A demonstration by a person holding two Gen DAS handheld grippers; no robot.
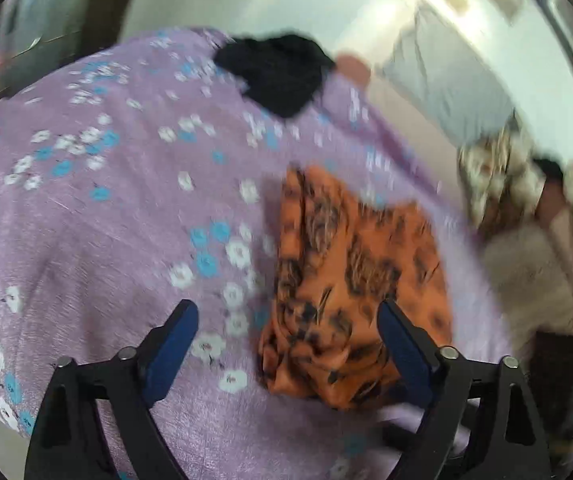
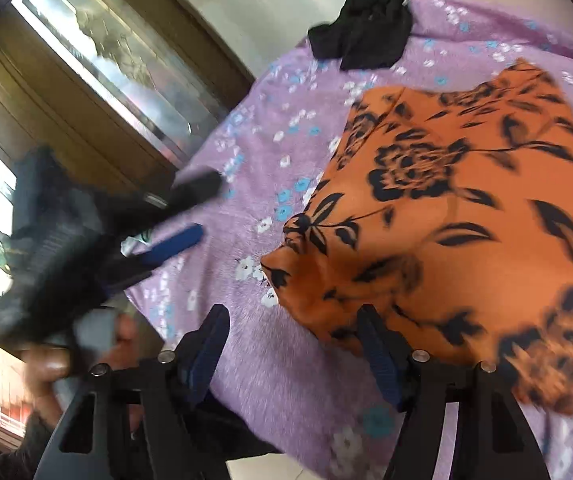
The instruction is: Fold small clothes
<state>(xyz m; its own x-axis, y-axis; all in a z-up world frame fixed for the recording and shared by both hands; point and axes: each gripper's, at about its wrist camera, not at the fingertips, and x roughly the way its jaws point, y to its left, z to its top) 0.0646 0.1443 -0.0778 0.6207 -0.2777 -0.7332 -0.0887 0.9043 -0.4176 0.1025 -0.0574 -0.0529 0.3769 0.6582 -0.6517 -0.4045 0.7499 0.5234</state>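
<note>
Evidently early: orange cloth [image 2: 458, 216] only roughly bunched, black cloth [image 2: 362, 28] untouched — both tools [image 1: 286, 340] [image 2: 292, 344] apart, empty.

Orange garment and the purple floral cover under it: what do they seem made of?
Orange garment: thin woven cloth, probably a light printed synthetic; it lies in soft folds with a slight sheen. Purple cover: matte, faintly napped fabric, likely cotton or a blend; blur leaves it uncertain.

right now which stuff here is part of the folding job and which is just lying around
Job:
orange cloth, loosely spread
black cloth, crumpled at the far edge
left gripper, open
right gripper, open

Lying about:
purple sheet under it all
window
</note>
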